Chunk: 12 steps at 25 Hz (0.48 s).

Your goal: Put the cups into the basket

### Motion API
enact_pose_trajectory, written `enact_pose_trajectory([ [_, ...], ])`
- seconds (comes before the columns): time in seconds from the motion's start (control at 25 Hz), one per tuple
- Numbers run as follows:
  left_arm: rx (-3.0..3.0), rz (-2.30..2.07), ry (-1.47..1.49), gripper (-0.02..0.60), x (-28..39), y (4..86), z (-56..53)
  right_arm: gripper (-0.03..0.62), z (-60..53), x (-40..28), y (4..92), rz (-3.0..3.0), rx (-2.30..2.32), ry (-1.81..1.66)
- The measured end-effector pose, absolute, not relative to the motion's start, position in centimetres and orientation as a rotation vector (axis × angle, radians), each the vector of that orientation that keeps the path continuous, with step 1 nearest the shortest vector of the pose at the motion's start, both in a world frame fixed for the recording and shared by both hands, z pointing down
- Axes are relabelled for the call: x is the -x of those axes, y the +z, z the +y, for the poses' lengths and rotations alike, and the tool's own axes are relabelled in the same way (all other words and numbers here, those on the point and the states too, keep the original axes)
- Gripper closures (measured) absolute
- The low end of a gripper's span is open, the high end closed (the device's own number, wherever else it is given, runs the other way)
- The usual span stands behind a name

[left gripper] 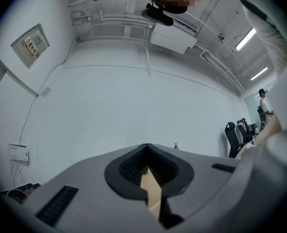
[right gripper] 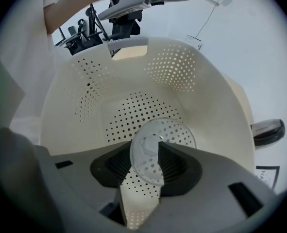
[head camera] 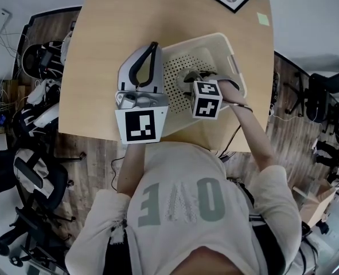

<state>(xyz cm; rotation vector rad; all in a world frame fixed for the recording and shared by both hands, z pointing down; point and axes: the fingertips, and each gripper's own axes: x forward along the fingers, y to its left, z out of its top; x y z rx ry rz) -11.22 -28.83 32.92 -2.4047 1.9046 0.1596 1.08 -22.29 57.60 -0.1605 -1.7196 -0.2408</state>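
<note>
Clear plastic cup [right gripper: 168,131] sits ungripped between the right hand-held gripper's [right gripper: 144,147] wide-open jaws (inside the white basket [right gripper: 206,106])

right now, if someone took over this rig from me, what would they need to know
Left gripper: shut, empty, held over the light wooden table, just left of the basket.
Right gripper: pointing down inside the cream perforated plastic basket, jaws apart, the clear plastic cup between them but not clamped.
Done: that cup is inside the basket, low near its floor.
Left: lift the right gripper clear. No other cup shows on the table in these views, so look around before calling it finished.
</note>
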Motion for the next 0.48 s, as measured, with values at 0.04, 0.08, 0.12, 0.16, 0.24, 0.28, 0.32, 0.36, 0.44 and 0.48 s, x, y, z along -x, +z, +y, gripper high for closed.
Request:
enact_pose_trajectory([
  [0.04, 2.404, 1.903, 0.159, 0.574, 11.2, 32.8, -28.8, 0.445, -22.4, -1.2, 57.4, -1.722, 0.155, -0.243],
  [0.08, 2.404, 1.903, 0.16, 0.574, 11.2, 32.8, -28.7, 0.444, -22.4, -1.2, 57.2, -1.731, 0.147, -0.237],
  [0.12, 2.404, 1.903, 0.161, 0.574, 11.1, 32.7, -28.6, 0.442, -22.4, -1.2, 56.8, -1.746, 0.138, -0.224],
  [0.16, 2.403, 1.902, 0.161, 0.574, 11.1, 32.7, -28.6, 0.442, -22.3, -1.0, 56.4, -1.766, 0.126, -0.204],
  [0.24, 2.401, 1.895, 0.158, 0.574, 11.0, 32.5, -28.5, 0.437, -22.3, -0.7, 55.4, -1.812, 0.102, -0.161],
  [0.28, 2.399, 1.89, 0.158, 0.574, 10.9, 32.4, -28.4, 0.437, -22.4, -0.6, 54.8, -1.836, 0.089, -0.143],
  [0.32, 2.398, 1.885, 0.158, 0.574, 10.8, 32.3, -28.3, 0.437, -22.5, -0.4, 54.2, -1.86, 0.072, -0.129],
  [0.36, 2.397, 1.879, 0.16, 0.574, 10.6, 32.1, -28.3, 0.433, -22.7, -0.3, 53.5, -1.885, 0.053, -0.118],
  [0.44, 2.396, 1.866, 0.165, 0.574, 10.4, 31.7, -28.1, 0.433, -23.3, 0.0, 52.0, -1.934, 0.006, -0.106],
  [0.48, 2.395, 1.86, 0.167, 0.574, 10.2, 31.5, -27.9, 0.433, -23.6, 0.2, 51.2, -1.961, -0.02, -0.102],
])
